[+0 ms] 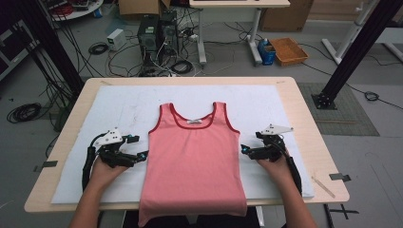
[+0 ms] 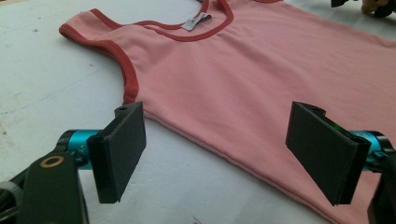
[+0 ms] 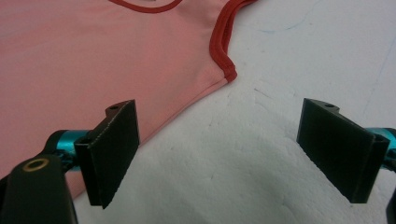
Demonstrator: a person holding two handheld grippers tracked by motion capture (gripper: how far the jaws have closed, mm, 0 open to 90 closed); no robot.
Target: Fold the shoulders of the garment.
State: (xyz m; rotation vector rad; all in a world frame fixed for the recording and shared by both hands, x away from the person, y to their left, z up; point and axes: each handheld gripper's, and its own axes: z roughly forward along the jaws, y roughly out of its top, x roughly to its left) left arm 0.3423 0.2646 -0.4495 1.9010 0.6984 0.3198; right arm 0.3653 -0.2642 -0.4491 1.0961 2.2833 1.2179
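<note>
A pink tank top (image 1: 192,159) with red trim lies flat on the white mat (image 1: 114,109), neck away from me, its hem hanging over the table's near edge. My left gripper (image 1: 142,156) sits on the mat just left of the top's left side seam, jaws open and empty. In the left gripper view the tank top (image 2: 243,79) lies ahead of the left gripper (image 2: 217,156), whose jaws straddle the seam without touching it. My right gripper (image 1: 244,150) rests beside the right side seam, also open. The right gripper view shows the top (image 3: 116,60) and its armhole ahead of the right gripper (image 3: 219,154).
The white mat covers most of a wooden table (image 1: 304,128). Behind the table the floor holds computer towers (image 1: 157,33), cables, a desk leg and an orange basket (image 1: 288,51). Black frame posts (image 1: 354,52) stand at both sides.
</note>
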